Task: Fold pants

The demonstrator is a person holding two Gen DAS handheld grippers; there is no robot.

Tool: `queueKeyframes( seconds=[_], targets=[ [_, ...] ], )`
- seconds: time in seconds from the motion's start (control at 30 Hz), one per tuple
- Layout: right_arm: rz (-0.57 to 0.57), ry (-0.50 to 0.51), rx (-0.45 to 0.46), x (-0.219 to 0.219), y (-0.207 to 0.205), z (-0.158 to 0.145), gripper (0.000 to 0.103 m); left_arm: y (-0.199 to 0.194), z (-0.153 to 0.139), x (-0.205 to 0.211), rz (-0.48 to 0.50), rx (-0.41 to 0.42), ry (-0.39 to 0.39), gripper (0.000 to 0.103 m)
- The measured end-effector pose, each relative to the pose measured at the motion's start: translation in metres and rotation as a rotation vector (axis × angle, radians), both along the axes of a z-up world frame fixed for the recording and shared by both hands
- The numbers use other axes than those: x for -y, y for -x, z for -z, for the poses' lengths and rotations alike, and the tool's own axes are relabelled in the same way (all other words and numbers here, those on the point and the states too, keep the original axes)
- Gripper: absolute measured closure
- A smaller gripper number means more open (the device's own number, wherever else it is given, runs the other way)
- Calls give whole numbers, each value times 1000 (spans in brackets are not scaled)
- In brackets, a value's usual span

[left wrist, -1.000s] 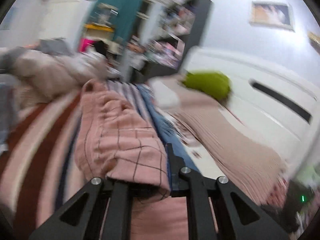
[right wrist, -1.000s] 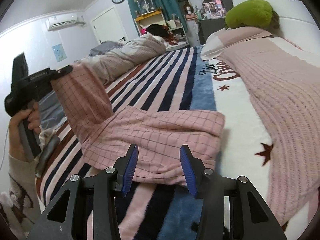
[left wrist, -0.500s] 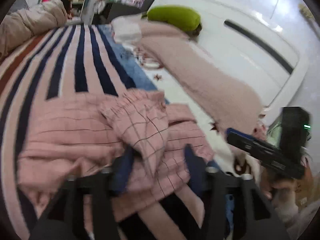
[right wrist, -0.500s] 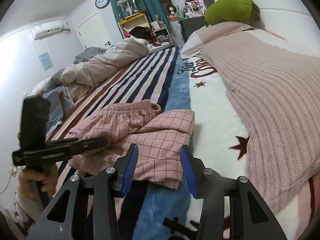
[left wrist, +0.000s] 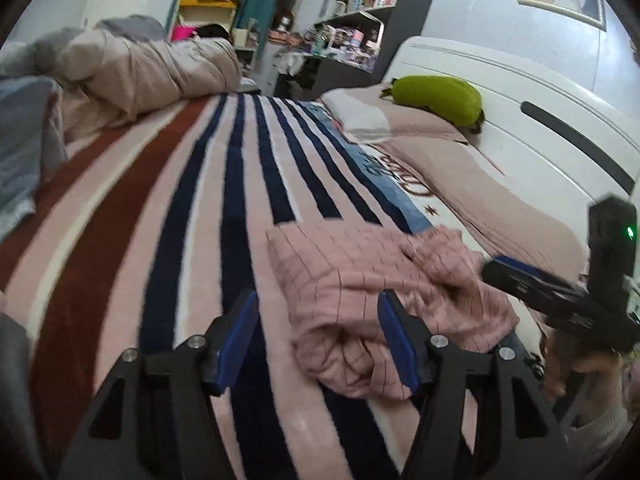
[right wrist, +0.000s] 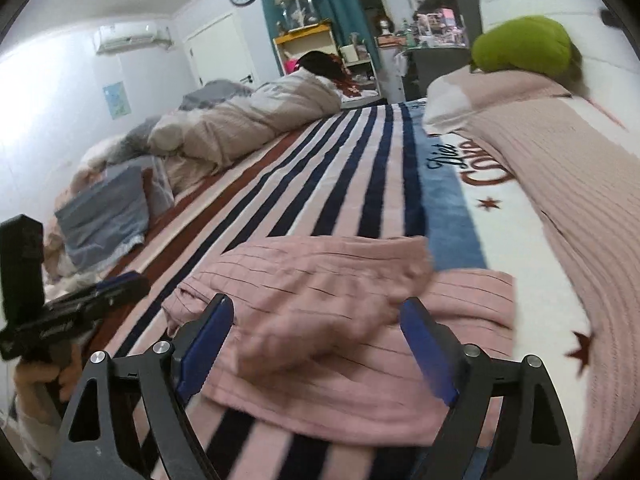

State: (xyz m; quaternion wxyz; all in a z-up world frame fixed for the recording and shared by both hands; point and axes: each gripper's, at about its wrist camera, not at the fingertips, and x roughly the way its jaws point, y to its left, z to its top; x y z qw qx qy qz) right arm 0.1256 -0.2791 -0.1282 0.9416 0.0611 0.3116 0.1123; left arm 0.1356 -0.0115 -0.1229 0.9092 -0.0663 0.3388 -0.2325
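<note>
With both my left gripper (left wrist: 318,336) and right gripper (right wrist: 316,344) gaping empty, the pants (right wrist: 344,300) lie bunched near the bed's (left wrist: 192,208) edge, so I'd say squaring up comes next.

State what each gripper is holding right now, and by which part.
Nothing is held. The left gripper and right gripper are both open, with the pink checked pants lying loose on the striped blanket.
</note>
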Motion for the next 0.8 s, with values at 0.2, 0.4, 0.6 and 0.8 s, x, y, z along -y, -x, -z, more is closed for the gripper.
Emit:
queueKeyframes(
  seconds=[0.2, 0.4, 0.6, 0.8],
  targets=[
    [82, 214, -26, -36, -26, 19, 20, -4, 30, 1, 64, -50, 23, 47],
    [164, 314, -47, -27, -19, 33, 47, -3, 38, 6, 68, -71, 28, 94],
    [283, 199, -4, 16, 12, 24, 78, 9, 38, 4, 45, -67, 5, 95],
    [261, 32, -88, 48, 32, 37, 71, 13, 33, 11, 67, -39, -62, 73]
  ],
)
